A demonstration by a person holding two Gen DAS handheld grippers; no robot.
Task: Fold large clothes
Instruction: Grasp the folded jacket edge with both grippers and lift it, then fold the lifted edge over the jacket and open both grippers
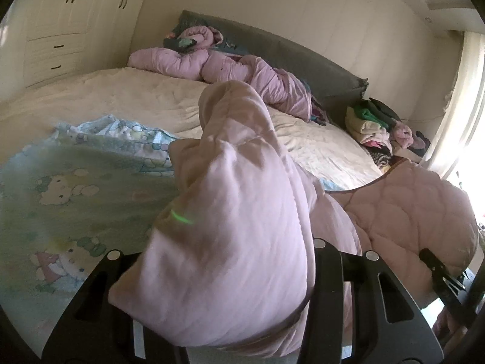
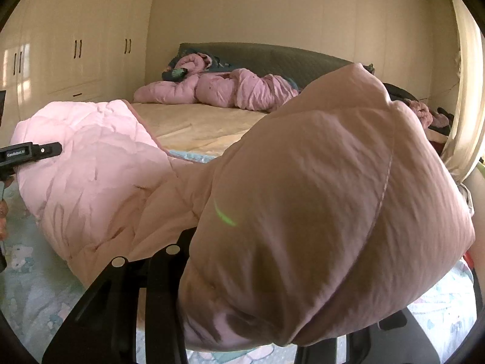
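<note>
Two hand-held grippers lift one puffy pink quilted jacket (image 2: 100, 182) above the bed.

My left gripper (image 1: 230, 273) and right gripper (image 2: 272, 288) each pinch a bunched fold of soft, padded fabric, raising it clear so it can drape for folding. Below, near me, lies a thin pale-green cartoon-print sheet (image 1: 60, 182); far off, a rumpled pink duvet (image 2: 218, 89) rests against the grey headboard (image 1: 303, 57).
</note>
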